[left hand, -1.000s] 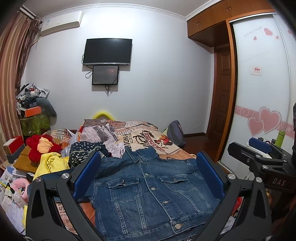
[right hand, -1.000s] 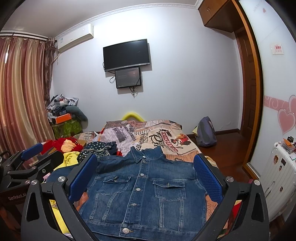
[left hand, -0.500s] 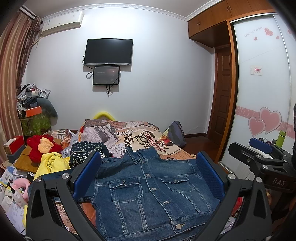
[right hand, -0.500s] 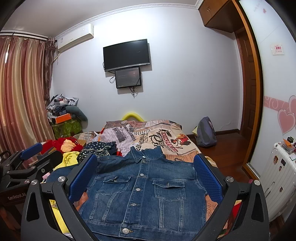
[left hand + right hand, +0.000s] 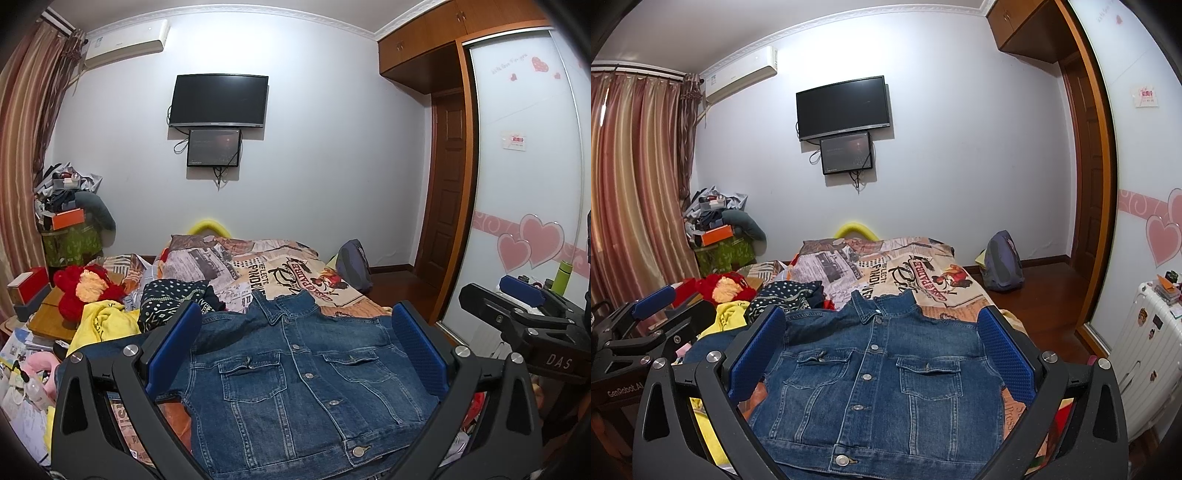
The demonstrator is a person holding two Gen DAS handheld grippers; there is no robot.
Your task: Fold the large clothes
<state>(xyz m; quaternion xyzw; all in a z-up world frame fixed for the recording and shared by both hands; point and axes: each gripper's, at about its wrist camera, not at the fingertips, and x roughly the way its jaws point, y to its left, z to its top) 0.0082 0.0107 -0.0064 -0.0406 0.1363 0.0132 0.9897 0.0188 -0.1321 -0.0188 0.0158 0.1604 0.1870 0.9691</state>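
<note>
A blue denim jacket (image 5: 295,376) lies front-up and buttoned on the bed, collar toward the far wall; it also shows in the right wrist view (image 5: 882,373). Its left sleeve stretches out to the left. My left gripper (image 5: 295,343) is open and empty, held above the jacket. My right gripper (image 5: 881,347) is open and empty, also above the jacket. The right gripper shows at the right edge of the left wrist view (image 5: 524,310), and the left gripper at the left edge of the right wrist view (image 5: 646,328).
A patterned bedspread (image 5: 905,273) covers the bed. A pile of clothes with a yellow garment (image 5: 103,321), a dark dotted one (image 5: 170,299) and a red plush toy (image 5: 85,288) lies left. A backpack (image 5: 1001,262) and white suitcase (image 5: 1145,350) stand right.
Almost nothing has changed. Both grippers stay open above the jacket, with only a very slight drift of the left view.
</note>
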